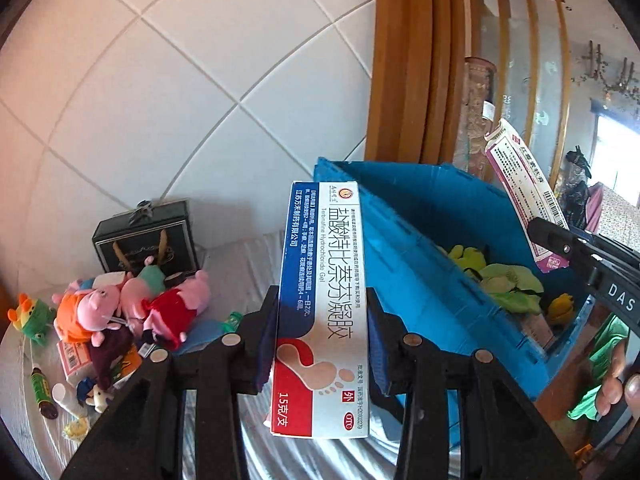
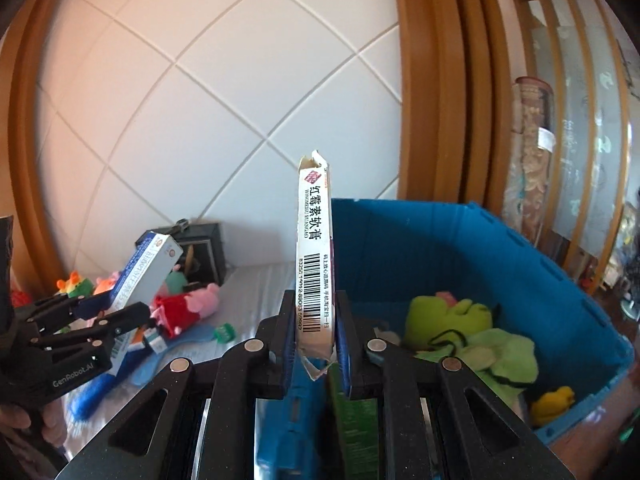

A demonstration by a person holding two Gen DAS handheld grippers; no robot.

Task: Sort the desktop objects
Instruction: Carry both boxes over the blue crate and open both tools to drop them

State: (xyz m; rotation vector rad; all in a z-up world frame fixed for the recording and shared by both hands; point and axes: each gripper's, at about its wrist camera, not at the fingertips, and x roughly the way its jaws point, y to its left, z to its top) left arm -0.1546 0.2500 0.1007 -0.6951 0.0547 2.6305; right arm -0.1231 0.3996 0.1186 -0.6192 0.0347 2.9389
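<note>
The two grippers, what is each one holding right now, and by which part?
Left gripper clamps the blue-and-white gel box across its lower half. Right gripper pinches the flattened ointment box near its torn bottom end.

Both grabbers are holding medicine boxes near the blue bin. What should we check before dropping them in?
1. Left gripper clamped on the foot-gel box: ok.
2. Right gripper clamped on the ointment box: ok, though its ends are torn.
3. Blue bin open on top: ok.
4. Room inside beside the green plush toys: ok.
5. Boxes directly over the bin: cannot tell.
</note>
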